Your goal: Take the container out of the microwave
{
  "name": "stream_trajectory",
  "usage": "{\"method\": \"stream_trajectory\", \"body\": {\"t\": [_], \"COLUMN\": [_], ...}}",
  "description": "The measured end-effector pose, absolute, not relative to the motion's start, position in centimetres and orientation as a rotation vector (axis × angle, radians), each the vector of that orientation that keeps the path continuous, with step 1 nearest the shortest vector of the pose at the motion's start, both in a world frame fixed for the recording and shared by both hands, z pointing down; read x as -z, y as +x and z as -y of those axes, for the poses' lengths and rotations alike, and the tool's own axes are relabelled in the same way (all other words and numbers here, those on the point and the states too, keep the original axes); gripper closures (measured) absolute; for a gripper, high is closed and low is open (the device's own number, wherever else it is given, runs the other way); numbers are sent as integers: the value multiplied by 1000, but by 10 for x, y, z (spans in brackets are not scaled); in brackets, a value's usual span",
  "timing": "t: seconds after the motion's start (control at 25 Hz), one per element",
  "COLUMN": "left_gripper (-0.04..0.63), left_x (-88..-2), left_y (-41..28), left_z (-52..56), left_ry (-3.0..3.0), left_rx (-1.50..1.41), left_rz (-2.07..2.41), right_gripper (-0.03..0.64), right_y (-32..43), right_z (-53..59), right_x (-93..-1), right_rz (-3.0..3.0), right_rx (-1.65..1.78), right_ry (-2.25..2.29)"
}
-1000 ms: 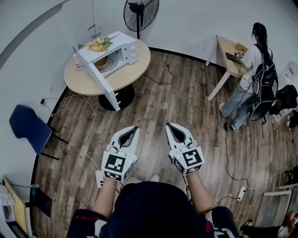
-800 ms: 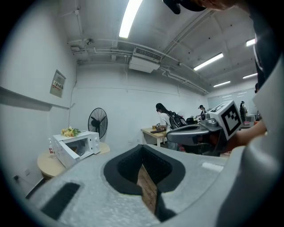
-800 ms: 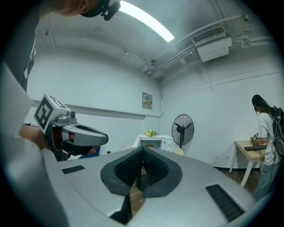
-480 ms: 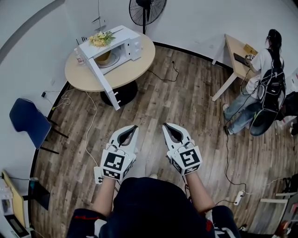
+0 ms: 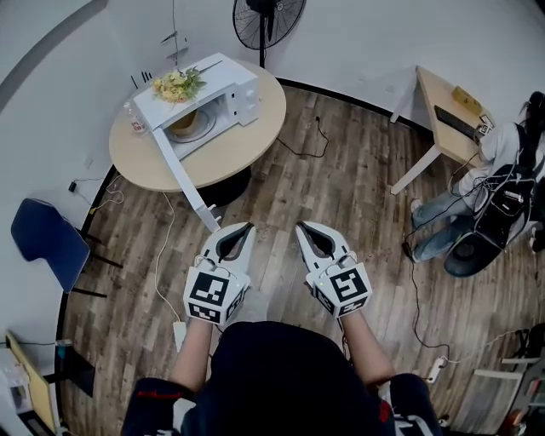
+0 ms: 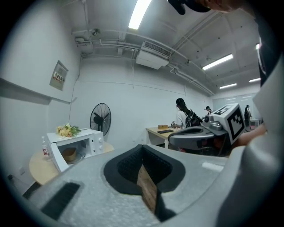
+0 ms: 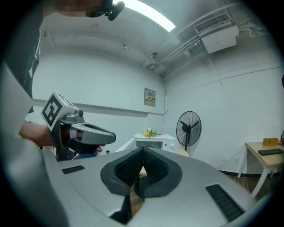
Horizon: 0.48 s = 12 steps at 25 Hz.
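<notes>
Seen from overhead, above a wood floor (image 5: 341,196). Side by side before the body, left gripper (image 5: 245,228) and right gripper (image 5: 301,228), each with jaws pressed together at the tips and nothing between them. Well ahead on a round table (image 5: 230,149), a white microwave (image 5: 223,85) with its door (image 5: 180,174) swung wide open. Inside on the turntable, the tan container (image 5: 185,119), well apart from both grippers. Yellow flowers (image 5: 176,83) on top of the microwave. Beyond the table, a standing fan (image 5: 268,19). At far right, a person (image 5: 502,187) beside a desk (image 5: 443,102).

container (image 5: 183,118): tan, upright inside microwave (image 5: 226,78) | microwave: white, door wide open
</notes>
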<state>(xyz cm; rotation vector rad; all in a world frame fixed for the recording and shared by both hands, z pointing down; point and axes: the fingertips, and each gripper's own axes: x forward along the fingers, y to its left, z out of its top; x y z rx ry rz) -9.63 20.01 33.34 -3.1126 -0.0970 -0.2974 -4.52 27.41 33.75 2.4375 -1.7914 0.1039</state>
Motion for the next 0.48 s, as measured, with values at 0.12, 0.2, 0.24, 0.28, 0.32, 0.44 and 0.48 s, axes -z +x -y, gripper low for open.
{"method": "stream_trajectory", "body": {"t": [0.12, 0.2, 0.24, 0.28, 0.32, 0.44, 0.48], "left_gripper": [581, 581, 581, 581, 581, 581, 581], "left_x": [-324, -318, -315, -313, -312, -313, -314], "left_y": [-68, -51, -43, -35, -28, -9, -4], "left_z": [-166, -143, -132, -120, -109, -75, -64], "left_ry": [-3139, -3128, -3123, -3120, -3120, -3133, -3138], "left_rx": [295, 291, 287, 283, 277, 263, 260], "left_rz": [120, 132, 130, 125, 117, 84, 68], "right_gripper": [611, 611, 611, 611, 611, 611, 611], "right_y": [-17, 0, 8, 15, 21, 41, 47], "right_z": [-239, -216, -204, -191, -179, -143, -131], "right_x": [-331, -327, -324, -322, -321, -321, -321], "right_rz": [1780, 1779, 1784, 1789, 1794, 1813, 1820], "right_rx": [-101, -109, -111, -108, -103, -91, -87], "right_ry": [2438, 2441, 2439, 2432, 2421, 2392, 2386]}}
